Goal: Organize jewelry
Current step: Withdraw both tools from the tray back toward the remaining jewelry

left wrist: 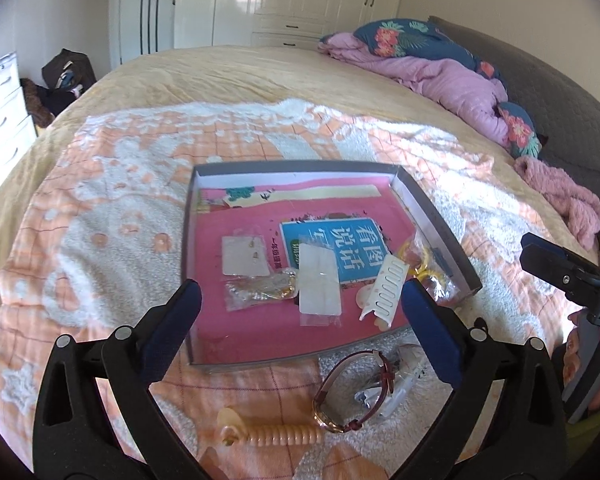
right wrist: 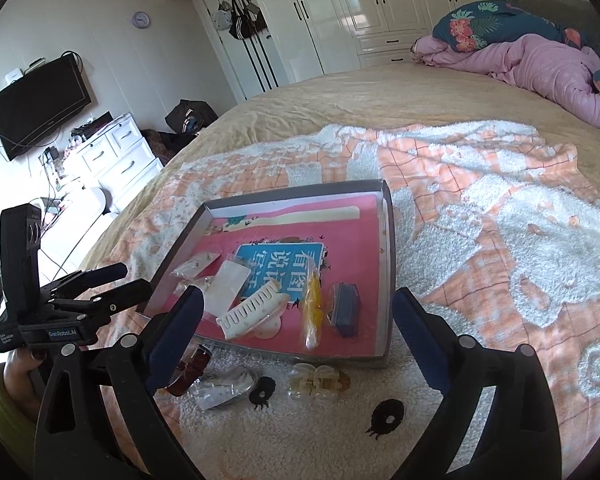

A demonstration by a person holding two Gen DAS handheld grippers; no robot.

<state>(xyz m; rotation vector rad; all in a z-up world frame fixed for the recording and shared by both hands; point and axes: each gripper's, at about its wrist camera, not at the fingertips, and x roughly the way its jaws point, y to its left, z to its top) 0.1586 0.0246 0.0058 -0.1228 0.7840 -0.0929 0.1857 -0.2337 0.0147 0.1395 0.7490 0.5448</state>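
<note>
Bedspread; left gripper (right wrist: 112, 280) labelled "GenRoboLAI".

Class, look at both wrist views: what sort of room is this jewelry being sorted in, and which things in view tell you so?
Very likely a home bedroom. The tray sits on a bed with a rumpled pink quilt, white wardrobes line the far wall, and a television hangs above a drawer chest.

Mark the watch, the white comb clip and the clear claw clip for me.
watch (left wrist: 342, 390): left wrist view, on its dark red strap.
white comb clip (right wrist: 252, 307): right wrist view, on its slotted middle.
clear claw clip (right wrist: 314, 380): right wrist view, on its centre hinge.
</note>
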